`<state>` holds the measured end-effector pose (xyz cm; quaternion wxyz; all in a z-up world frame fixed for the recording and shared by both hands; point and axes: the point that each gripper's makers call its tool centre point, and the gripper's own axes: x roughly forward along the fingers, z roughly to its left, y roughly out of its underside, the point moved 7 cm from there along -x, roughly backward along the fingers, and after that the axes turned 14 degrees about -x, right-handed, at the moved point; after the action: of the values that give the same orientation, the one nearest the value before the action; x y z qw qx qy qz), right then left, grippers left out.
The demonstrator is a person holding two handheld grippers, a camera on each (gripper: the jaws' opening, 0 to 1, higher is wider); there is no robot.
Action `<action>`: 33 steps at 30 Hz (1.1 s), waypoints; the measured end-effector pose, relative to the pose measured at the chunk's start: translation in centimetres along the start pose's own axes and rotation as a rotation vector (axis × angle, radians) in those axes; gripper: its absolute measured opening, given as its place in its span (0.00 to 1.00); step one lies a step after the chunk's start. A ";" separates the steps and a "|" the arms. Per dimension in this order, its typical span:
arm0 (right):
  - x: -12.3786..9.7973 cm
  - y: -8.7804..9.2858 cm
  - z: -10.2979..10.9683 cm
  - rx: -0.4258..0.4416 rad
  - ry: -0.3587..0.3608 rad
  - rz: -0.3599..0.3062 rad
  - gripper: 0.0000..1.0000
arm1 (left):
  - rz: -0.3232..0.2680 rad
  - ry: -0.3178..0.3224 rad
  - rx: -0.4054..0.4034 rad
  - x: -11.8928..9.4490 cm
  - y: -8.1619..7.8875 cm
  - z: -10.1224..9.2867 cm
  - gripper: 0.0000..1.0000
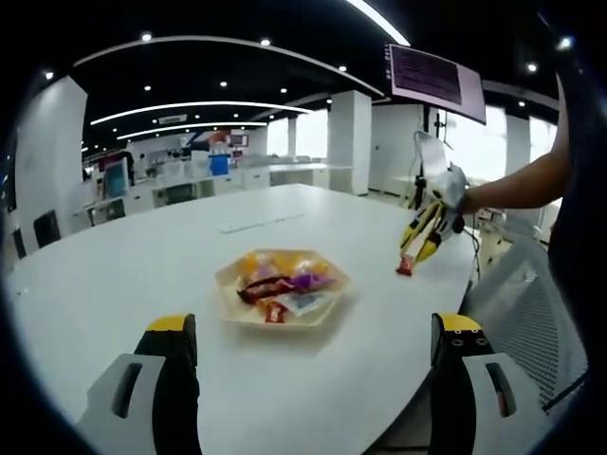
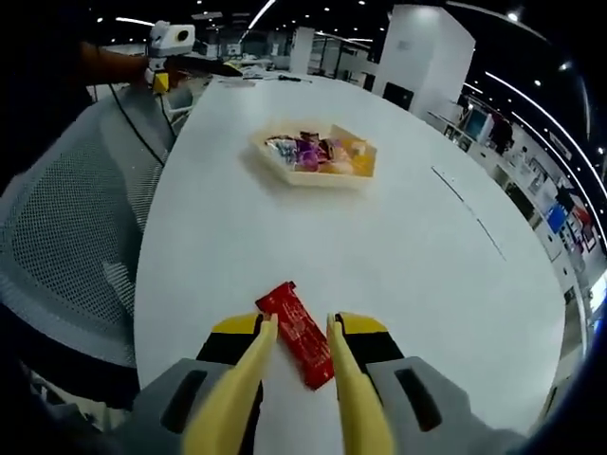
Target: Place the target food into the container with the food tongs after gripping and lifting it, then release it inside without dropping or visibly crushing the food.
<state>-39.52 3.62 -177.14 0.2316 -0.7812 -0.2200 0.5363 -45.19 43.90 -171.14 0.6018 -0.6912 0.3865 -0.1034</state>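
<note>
In the right gripper view the right tool (image 2: 302, 353) carries yellow food tongs (image 2: 237, 398), whose two tips stand on either side of a red snack bar (image 2: 298, 334) lying flat on the white worktop (image 2: 398, 237). The tips bracket the bar's long edges at about mid-length; whether they already press on it I cannot tell. In the left gripper view the same tool shows far off at the worktop's edge, tongs pointing down at the red packet (image 1: 406, 265).

The bar looks light, a thin foil or plastic wrapper around something fairly stiff. The wrapper is likely slick, so the tong tips could slide along it. A hold across the short width at the middle, as now framed, should keep it level when lifted. Only a modest squeeze seems wise, since the contents may crack or dent.

The container, a pale hexagonal tray (image 2: 353, 179), sits well apart toward the middle of the worktop and already holds several wrapped snacks (image 2: 318, 152).

The left tool (image 1: 313, 351) hangs wide, jaws far apart over bare worktop near the tray, gripping nothing.

The bar's near end is hidden between the tongs, and any print on it is too small to read. The snacks in the tray blur together.
</note>
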 end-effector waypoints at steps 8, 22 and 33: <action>1.1 0.2 0.0 0.042 -0.025 0.030 0.29 | -0.003 -0.004 -0.006 0.0 0.0 0.1 1.00; 1.2 0.5 0.0 0.198 -0.008 0.108 0.22 | -0.007 -0.003 -0.015 0.0 -0.1 0.1 1.00; 0.3 -0.1 -1.3 0.233 0.040 0.098 0.22 | -0.004 -0.002 -0.011 0.0 0.0 0.1 0.99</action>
<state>-38.21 3.68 -176.92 0.2988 -0.7694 -0.1129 0.5532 -45.12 44.01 -171.13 0.5980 -0.6955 0.3851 -0.1019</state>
